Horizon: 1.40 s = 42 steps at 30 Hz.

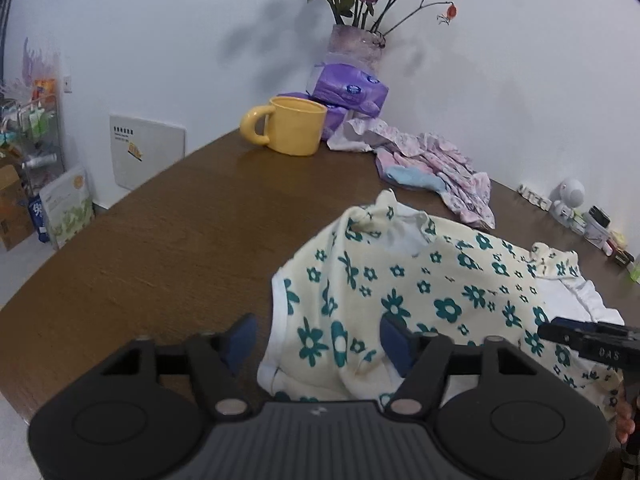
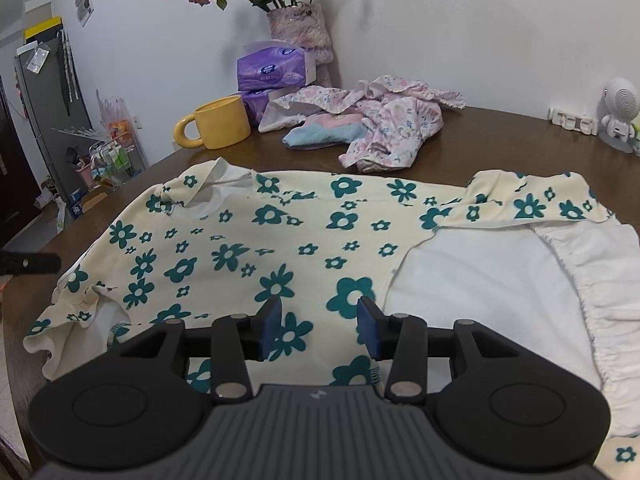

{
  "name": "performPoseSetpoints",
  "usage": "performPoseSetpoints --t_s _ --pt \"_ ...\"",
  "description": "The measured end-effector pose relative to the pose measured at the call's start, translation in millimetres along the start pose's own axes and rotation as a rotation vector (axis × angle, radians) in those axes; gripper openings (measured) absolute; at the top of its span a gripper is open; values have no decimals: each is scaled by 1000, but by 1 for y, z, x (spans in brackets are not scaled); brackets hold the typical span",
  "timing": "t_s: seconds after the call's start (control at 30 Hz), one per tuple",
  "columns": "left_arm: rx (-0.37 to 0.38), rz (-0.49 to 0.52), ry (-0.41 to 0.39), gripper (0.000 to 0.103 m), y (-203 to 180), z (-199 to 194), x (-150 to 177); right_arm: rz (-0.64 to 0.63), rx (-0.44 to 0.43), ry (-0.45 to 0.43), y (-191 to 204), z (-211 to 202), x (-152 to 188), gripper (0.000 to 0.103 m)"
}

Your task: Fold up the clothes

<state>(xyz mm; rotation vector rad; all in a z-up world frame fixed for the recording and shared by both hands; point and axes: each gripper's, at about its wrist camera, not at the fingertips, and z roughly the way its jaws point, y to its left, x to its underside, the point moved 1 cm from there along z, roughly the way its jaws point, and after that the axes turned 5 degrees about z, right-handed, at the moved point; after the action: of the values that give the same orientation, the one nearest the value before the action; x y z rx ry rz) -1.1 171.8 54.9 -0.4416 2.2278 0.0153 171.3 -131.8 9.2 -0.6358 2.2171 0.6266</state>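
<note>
Both grippers hover over the flowered shirt — it lies spread on the counter, in front of the yellow mug. Left gripper fingers spread; right gripper fingers spread too — holding nothing.

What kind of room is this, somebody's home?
Most likely a home, perhaps a dining corner: a brown table holds a vase of roses, a yellow mug and tissue packs, with children's clothes laid out for folding.

Bare brown table lying open left of the floral garment, yellow mug, purple tissue packs and pink clothes pile crowding the far edge by the wall.
</note>
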Motion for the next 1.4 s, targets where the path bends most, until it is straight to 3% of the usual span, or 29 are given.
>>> performPoseSetpoints --t_s 0.03,0.1,0.17,0.23,0.3,0.37,0.4,0.5,0.6,0.67,0.8,0.83,0.87,1.0,1.2,1.4 --pt "16 4 12 40 -1 4 -1 -4 -4 0 1 0 0 42" --pt "48 11 38 29 -4 13 -2 -6 -4 0 2 0 1 42" --pt "58 27 70 12 -7 23 -1 -4 -1 4 1 0 2 42" --pt "45 49 99 11 -10 31 -1 4 7 15 -2 2 3 42" --pt "80 8 92 16 -3 34 -6 9 8 19 -3 2 4 43" --pt "89 -62 69 52 9 36 -18 13 7 18 -4 1 3 43" --pt "82 -89 50 55 15 38 -24 14 7 18 -4 1 3 43" --pt "9 -82 29 50 26 49 -43 9 17 22 -3 2 3 43" --pt "-6 -38 73 43 32 70 -52 5 24 27 -2 3 3 43" --pt "30 -40 117 32 38 83 -54 0 29 29 0 4 3 44" --pt "160 -48 168 24 43 102 -56 -12 42 33 2 5 2 45" --pt "173 -32 165 9 41 103 -57 -16 46 34 3 6 2 45" --pt "186 -16 162 2 40 103 -58 -21 51 35 4 6 3 45" --pt "159 134 97 1 21 87 -56 -43 68 41 9 7 3 45" --pt "277 260 54 5 8 74 -53 -35 51 72 18 9 -13 46" --pt "345 365 70 5 3 85 -49 -85 32 55 49 17 -36 46"
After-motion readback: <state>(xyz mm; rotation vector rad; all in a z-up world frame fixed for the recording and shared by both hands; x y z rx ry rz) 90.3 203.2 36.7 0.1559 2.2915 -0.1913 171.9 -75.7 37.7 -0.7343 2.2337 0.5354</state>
